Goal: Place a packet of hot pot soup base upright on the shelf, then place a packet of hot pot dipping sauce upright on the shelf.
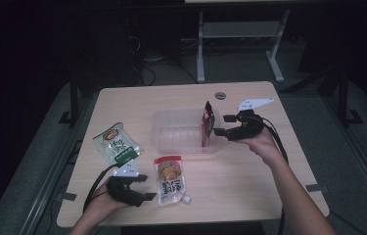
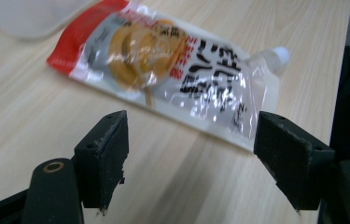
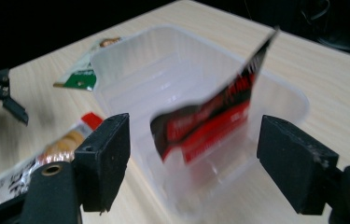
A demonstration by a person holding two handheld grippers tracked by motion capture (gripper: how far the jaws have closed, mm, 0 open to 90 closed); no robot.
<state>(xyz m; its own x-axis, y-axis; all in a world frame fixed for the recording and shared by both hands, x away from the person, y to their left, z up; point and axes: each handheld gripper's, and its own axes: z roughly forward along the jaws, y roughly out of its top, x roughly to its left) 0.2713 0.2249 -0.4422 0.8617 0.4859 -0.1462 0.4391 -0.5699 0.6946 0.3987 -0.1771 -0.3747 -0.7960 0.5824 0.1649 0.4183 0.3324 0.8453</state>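
Note:
A clear plastic tub sits mid-table. A red and black pouch stands on edge inside its right end, blurred in the right gripper view. My right gripper is just right of it, open, with no pad touching the pouch. A white spout pouch with a red top lies flat in front of the tub. My left gripper is open beside its left edge, and the pouch lies just beyond the jaws.
A green and white pouch lies left of the tub, seen beyond it in the right gripper view. A round cable port marks the far edge. The table's front edge is close behind my left hand.

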